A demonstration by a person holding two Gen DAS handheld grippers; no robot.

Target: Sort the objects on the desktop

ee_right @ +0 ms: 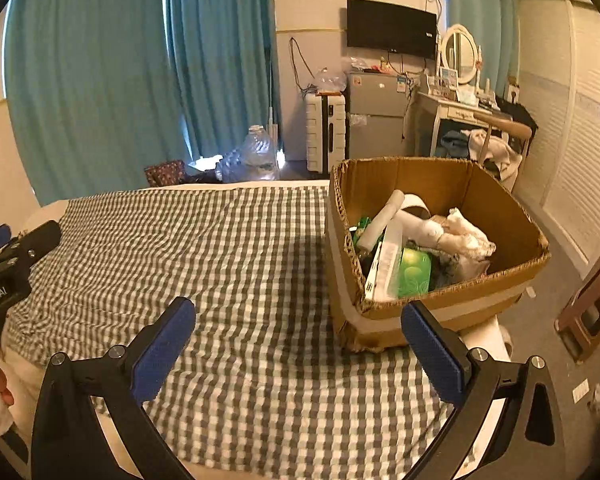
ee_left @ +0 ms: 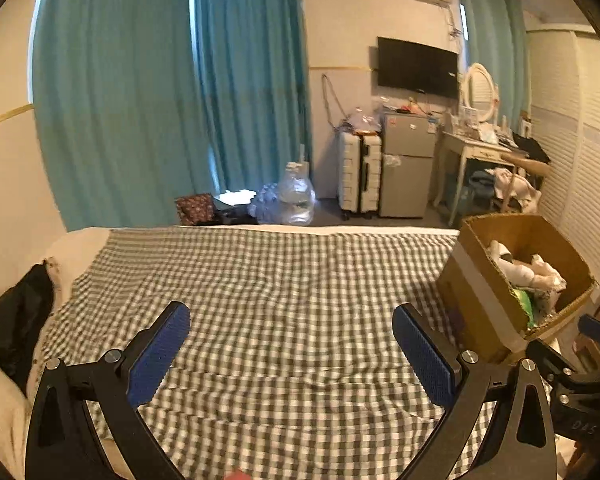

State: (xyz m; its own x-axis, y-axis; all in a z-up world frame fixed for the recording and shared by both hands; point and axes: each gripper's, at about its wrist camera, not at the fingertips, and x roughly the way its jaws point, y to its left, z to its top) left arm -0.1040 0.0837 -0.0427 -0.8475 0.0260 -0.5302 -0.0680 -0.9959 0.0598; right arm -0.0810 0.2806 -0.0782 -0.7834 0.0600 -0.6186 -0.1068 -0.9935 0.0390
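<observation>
Each claw, the left claw point(ee_left: 291, 334) and the right claw point(ee_right: 298, 330), has black angular arms, silver round screws at the joints, and blue ribbed pads point(ee_right: 165, 350). The left claw's black housing carries white lettering, partly readable as "Robot.AI".

Grey-white checked cloth point(ee_right: 240, 280); brown cardboard box point(ee_right: 440, 312); teal curtains point(ee_right: 100, 80).
</observation>
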